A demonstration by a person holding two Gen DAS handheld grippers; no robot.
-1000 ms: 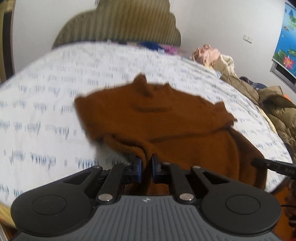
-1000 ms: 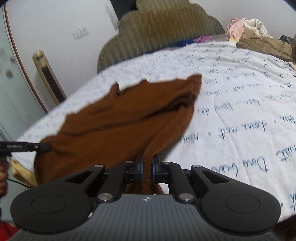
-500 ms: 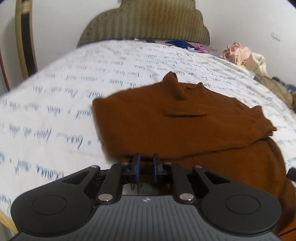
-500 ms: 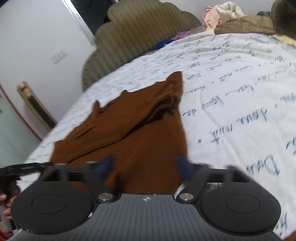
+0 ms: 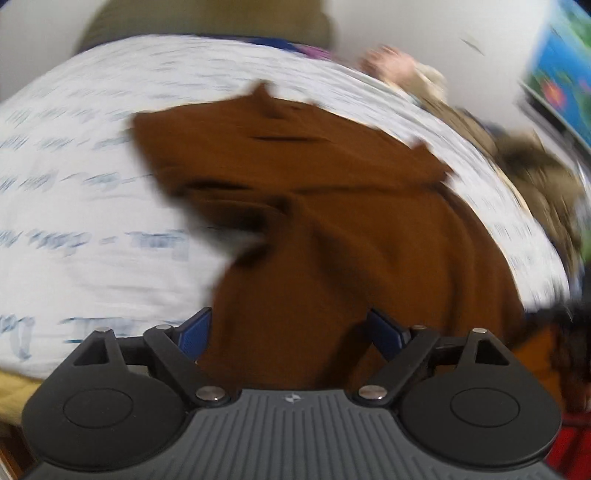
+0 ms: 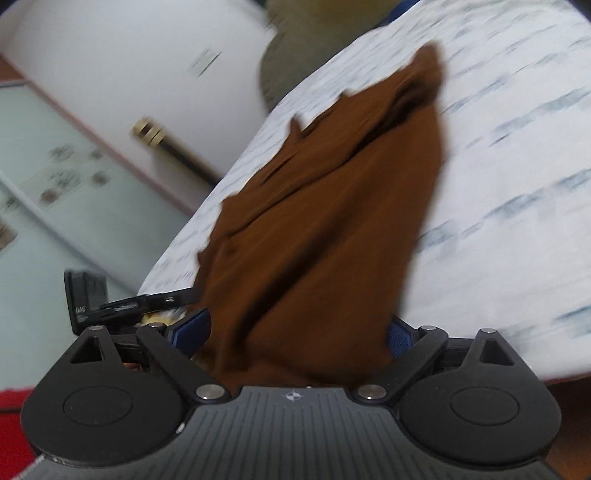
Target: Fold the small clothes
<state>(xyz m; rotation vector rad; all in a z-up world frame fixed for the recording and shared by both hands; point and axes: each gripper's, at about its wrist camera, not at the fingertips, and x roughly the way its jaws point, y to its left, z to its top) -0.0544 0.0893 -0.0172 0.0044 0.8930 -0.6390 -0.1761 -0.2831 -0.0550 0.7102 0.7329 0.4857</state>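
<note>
Both tongs stand spread wide, gripping nothing. Left gripper, black with blue pads, hangs at the near edge of the bed, jaws apart, with the rust-brown knitted sweater showing in the gap between them; fabric does not look pinched. Right gripper, same black build with blue fingertips, is also parted, and the brown sweater runs between its fingers without being clamped. Sweater lies on the white quilt with blue script print, partly folded: an upper layer doubled over the body, one sleeve tip pointing to the far side, lower hem reaching the near edge of the mattress. Both views are motion-blurred, right one tilted. Olive ribbed scalloped headboard stands behind the quilt, against a white wall. Heap of pink and tan clothes sits at the far right of the bed, an olive-brown jacket nearer. Left gripper's black body shows at the left side of the right view, just beside the sweater's edge.
</note>
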